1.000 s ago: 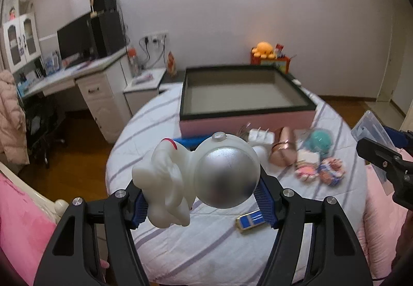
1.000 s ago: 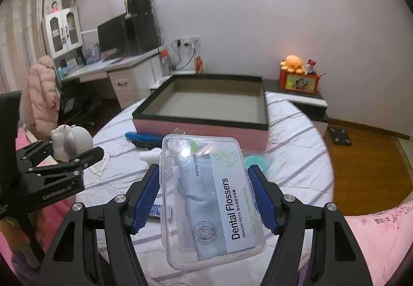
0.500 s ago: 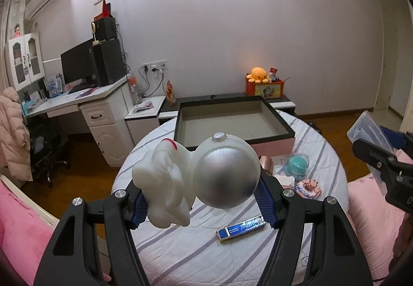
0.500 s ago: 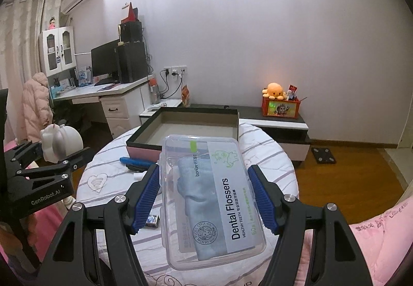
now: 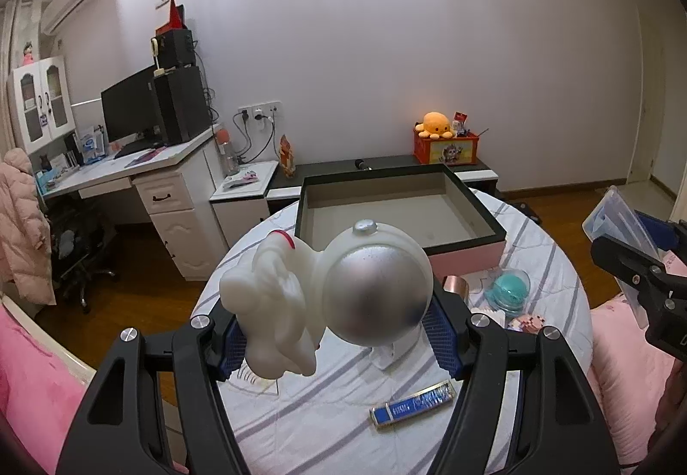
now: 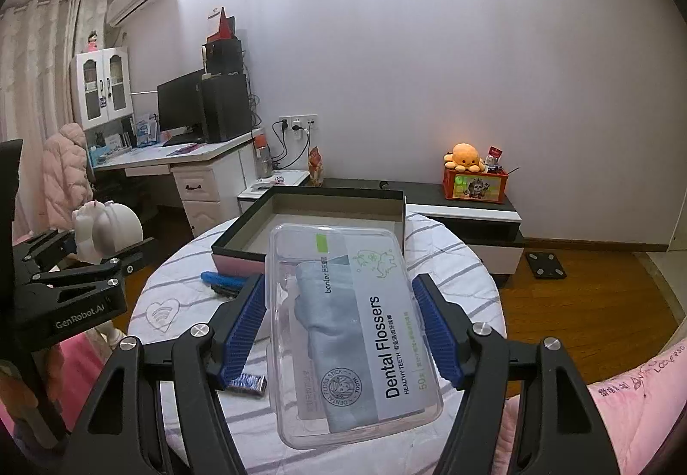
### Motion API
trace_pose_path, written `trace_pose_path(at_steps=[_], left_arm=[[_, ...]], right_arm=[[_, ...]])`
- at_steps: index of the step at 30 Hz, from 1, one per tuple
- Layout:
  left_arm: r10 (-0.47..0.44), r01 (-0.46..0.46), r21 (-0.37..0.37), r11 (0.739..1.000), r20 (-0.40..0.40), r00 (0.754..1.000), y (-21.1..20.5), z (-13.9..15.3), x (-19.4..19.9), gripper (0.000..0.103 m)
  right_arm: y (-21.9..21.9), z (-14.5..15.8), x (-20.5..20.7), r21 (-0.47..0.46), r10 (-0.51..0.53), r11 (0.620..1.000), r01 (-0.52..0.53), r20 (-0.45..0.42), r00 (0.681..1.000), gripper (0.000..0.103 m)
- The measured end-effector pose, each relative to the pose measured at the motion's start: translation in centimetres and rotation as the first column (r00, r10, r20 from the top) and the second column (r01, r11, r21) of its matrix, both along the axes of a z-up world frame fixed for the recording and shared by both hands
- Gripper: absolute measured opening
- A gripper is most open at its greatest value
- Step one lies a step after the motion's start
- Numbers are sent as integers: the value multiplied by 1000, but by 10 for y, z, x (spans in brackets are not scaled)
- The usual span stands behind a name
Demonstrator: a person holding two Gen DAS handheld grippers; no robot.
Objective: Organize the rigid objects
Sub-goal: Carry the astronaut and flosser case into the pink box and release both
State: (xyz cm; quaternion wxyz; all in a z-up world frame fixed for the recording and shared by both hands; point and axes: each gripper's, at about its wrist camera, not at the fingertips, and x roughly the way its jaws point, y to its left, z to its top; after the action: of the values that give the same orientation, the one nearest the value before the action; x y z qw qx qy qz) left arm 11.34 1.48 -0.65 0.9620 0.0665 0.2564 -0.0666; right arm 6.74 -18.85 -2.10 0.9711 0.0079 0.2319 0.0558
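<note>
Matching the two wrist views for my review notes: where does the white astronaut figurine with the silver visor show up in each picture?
Left wrist view: the white astronaut figurine with the silver visor fills the lower centre, clamped between the left gripper fingers.
Right wrist view: the same figurine sits at the left edge, seen from the side in the left gripper.
Shared landmark: the open pink box with the dark rim on the round table.

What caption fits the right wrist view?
Right gripper holds a clear dental flosser box above the striped round table, open tray beyond.
</note>
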Motion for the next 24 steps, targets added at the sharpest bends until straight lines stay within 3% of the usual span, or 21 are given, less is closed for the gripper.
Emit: trace_pose_path(at_steps=[7,14,21,24], left_arm=[[-32,32,17,999,-10,999,-10,5,56,70],[-68,73,69,995,-71,995,-31,4,144,70],[-68,84,85,993,-173,983,-40,-25,210,70],[-88,104,60,993,-232,969,-38,-40,227,70]], right_arm=[[0,2,38,-10,-3,1000,3,-12,1000,70],[-4,4,115,-16,20,1000,-21,-41,999,70],[-11,-27,192,-34,20,999,-26,-160,987,70],[-9,-44,212,-46,29,998,-39,-210,977,70]])
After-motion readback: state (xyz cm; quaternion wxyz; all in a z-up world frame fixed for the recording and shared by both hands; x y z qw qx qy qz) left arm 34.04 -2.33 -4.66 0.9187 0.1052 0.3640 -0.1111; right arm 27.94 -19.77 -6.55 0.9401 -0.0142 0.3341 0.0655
